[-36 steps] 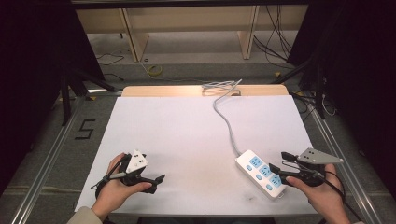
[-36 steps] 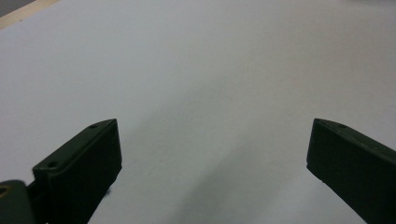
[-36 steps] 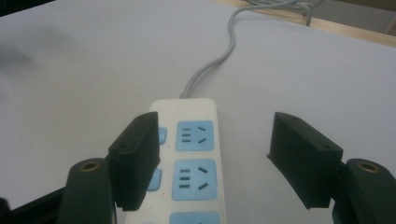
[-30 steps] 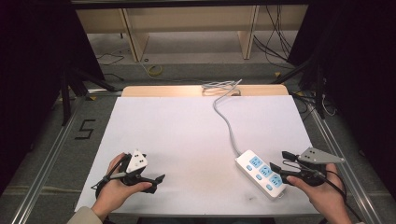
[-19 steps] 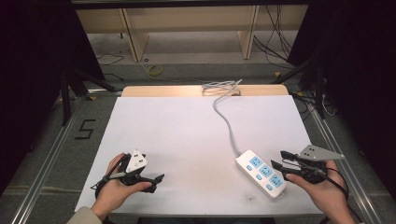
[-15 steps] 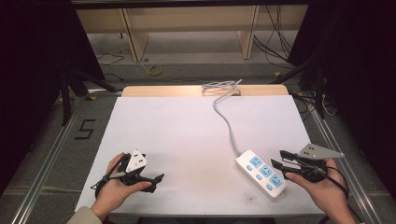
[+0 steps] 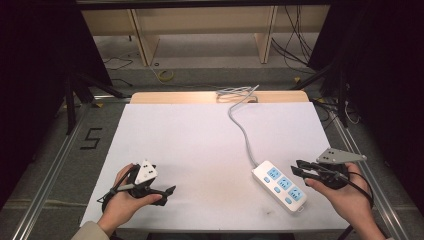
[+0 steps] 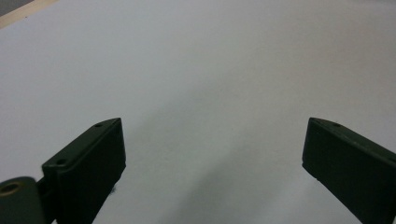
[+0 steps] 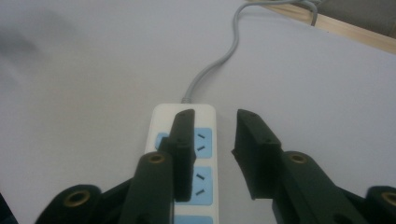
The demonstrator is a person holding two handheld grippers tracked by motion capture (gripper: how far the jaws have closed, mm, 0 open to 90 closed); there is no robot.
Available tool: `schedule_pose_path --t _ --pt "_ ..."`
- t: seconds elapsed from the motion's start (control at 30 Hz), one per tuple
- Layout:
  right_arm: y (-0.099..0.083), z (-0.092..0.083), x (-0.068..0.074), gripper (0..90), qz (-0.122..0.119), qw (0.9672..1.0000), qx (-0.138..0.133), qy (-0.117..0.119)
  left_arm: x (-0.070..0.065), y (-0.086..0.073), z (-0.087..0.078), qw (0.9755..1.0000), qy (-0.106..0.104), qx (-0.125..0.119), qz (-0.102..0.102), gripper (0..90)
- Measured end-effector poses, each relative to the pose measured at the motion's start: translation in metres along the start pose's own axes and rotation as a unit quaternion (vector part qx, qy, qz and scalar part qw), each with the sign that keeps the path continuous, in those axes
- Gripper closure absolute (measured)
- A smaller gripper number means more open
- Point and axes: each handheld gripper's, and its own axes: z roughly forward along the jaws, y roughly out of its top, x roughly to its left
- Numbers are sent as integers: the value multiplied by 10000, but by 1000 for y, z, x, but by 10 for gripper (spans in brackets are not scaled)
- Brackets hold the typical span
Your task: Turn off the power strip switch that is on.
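Right gripper (image 7: 298,169) hovering just beside power strip (image 7: 279,185), jaws closing, part-open, gripping nothing. Left gripper (image 7: 167,190) resting on worktop (image 7: 200,135) well apart from strip, jaws wide, empty.

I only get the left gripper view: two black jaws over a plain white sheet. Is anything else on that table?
Observer: Yes. A white plastic power strip with blue sockets lies near the front right corner of the white table cover.
Operator: Is it plugged in somewhere?
Observer: Its grey cable snakes to the far edge. I cannot tell where it ends.
Operator: And the other hand?
Observer: The right gripper is at the strip's right side, with its jaws above the strip. They have just been closing, and nothing is gripped between them.
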Motion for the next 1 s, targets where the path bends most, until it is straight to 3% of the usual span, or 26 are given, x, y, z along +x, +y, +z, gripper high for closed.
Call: schedule_pose_path --t 0.17,0.3,1.0 --pt "7 3 2 854 -71 9998 175 -18 0 0 0 10000 -5 2 13 58" --pt "12 4 3 900 -111 9995 287 -46 0 0 0 10000 -14 7 11 59" --pt "25 14 5 900 -43 9957 917 125 -1 0 1 10000 -13 -4 13 65"
